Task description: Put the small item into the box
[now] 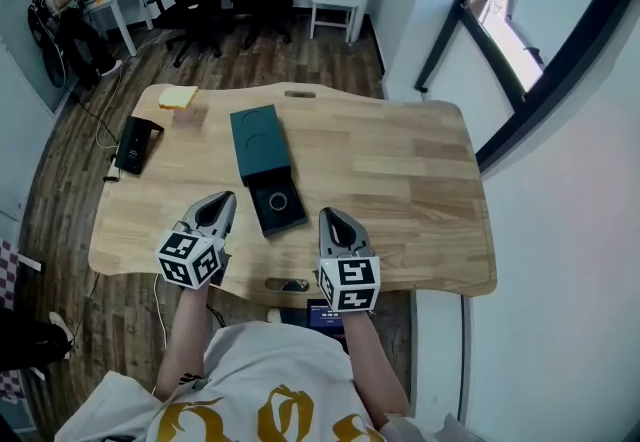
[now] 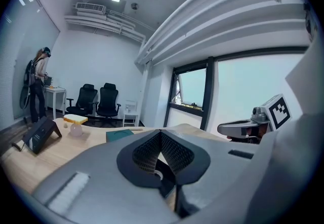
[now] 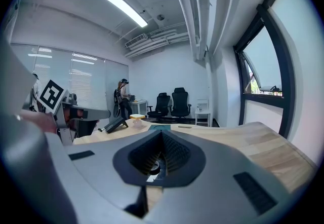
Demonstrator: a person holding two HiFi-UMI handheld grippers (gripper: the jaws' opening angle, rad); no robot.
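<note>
Head view | I am holding left gripper [image 1: 228, 198] and right gripper [image 1: 326, 215] clenched, empty | parking them beside lower-centre box [image 1: 291, 220], ring [image 1: 278, 201] seemingly already inside.

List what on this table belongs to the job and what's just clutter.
Job: ring, black tray under it, teal box, left gripper, right gripper.
Lying about: yellow sponge, black device.
</note>
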